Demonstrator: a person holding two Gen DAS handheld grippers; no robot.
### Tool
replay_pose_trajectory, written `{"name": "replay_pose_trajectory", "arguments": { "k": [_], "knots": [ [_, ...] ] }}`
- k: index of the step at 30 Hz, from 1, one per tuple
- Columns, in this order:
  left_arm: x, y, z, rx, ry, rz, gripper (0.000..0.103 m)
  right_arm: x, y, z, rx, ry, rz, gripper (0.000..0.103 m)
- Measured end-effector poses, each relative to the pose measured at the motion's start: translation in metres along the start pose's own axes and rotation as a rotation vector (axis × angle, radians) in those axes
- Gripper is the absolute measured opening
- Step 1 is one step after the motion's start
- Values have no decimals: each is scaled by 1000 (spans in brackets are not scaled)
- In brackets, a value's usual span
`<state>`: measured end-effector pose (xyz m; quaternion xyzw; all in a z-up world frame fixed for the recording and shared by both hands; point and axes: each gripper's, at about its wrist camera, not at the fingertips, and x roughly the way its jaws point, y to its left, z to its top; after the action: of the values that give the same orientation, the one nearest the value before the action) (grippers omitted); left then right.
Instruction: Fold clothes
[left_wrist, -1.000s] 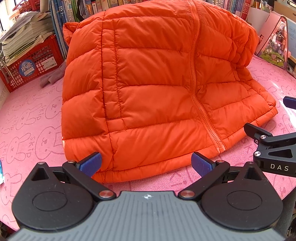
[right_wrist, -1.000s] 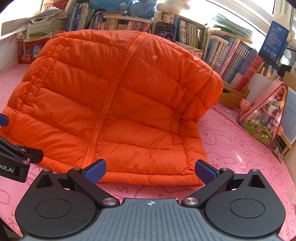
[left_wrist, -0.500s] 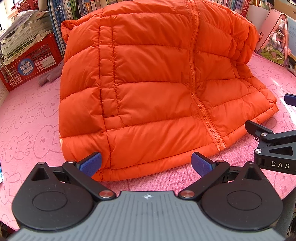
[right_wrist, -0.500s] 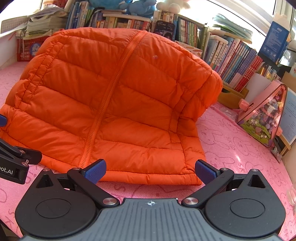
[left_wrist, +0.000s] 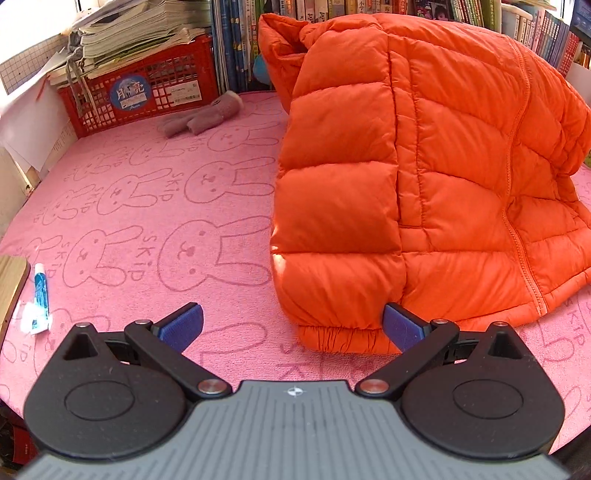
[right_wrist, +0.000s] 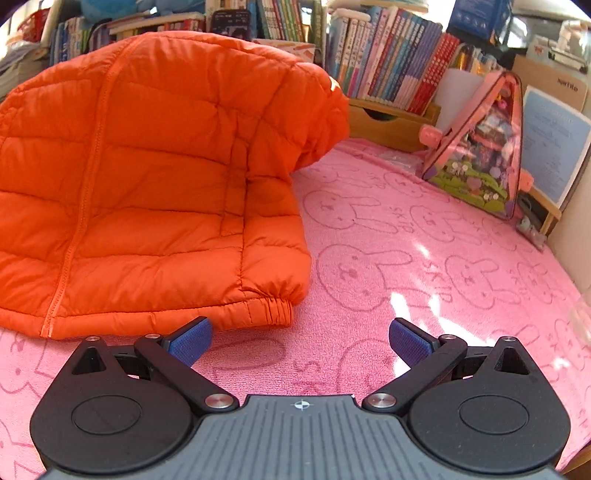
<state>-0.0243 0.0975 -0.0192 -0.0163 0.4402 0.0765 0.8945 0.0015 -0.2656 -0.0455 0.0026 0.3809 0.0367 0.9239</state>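
An orange puffer jacket (left_wrist: 424, 177) lies zipped and puffed up on the pink rabbit-print cloth (left_wrist: 147, 221), hem toward me. My left gripper (left_wrist: 291, 325) is open at the hem's left corner, with its right blue pad (left_wrist: 400, 326) against the elastic cuff and nothing held. In the right wrist view the same jacket (right_wrist: 147, 184) fills the left half. My right gripper (right_wrist: 301, 341) hangs open just off the hem's right corner (right_wrist: 273, 310), over bare cloth.
A red crate (left_wrist: 140, 92) of papers, a grey glove (left_wrist: 203, 118) and rows of books stand at the back left. A small blue tube (left_wrist: 40, 295) lies at the left edge. A pink triangular toy case (right_wrist: 480, 147) and book rows (right_wrist: 388, 66) border the right.
Both grippers swung outward: the left one to the jacket's left corner, the right one to its right corner. Each gripper has dropped out of the other's view. The jacket stays put.
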Motion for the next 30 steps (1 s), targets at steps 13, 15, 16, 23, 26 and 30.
{"name": "replay_pose_trajectory", "arguments": {
  "k": [13,15,16,23,26,30],
  "knots": [
    [-17,-65,-39,374,-138,-68,103,16,15,15,62,81,175,91],
    [-14,-76,-45,416,-139,-79,103,13,11,20,114,98,242,87],
    [-13,-82,-47,434,-142,-87,103,11,10,23,141,106,276,84],
    [-2,-109,-49,489,-193,-70,103,10,-23,39,418,169,566,70],
    [6,-113,-42,488,-243,30,103,13,-35,42,497,180,655,70],
    [15,-98,-17,431,-297,187,103,-2,-24,41,350,84,513,70]
  ]
}}
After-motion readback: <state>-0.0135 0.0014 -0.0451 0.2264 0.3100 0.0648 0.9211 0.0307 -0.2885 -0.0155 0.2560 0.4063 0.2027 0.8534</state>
